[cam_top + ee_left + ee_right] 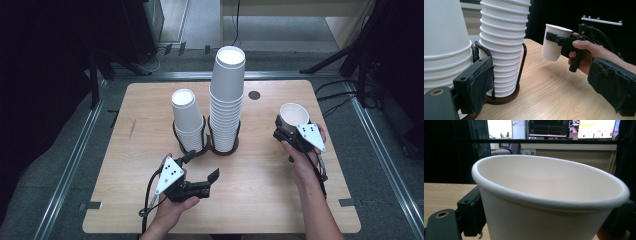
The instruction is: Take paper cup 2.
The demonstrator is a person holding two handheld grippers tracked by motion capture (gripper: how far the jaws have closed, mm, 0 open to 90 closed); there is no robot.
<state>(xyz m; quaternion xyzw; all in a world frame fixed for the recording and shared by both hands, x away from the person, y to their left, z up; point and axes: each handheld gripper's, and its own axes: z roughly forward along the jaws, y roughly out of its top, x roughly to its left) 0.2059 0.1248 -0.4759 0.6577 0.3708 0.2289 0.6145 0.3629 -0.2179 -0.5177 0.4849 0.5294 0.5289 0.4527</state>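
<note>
Two stacks of white paper cups stand in a black wire holder (222,149) at the table's middle: a tall stack (227,95) and, to its left, a short stack (187,116). My right gripper (290,131) is shut on a single white cup (293,115), upright above the table's right side; the cup (549,202) sits between its jaws. My left gripper (201,166) is open and holds nothing, just in front of the holder. One of its pads (477,82) lies close beside the holder's wire, below the short stack (446,45) and tall stack (504,45).
The light wooden table (250,200) has bare room in front and to the right of the holder. A small black disc (254,95) lies near the far edge. Metal floor rails (385,150) and dark stand legs (330,62) surround the table.
</note>
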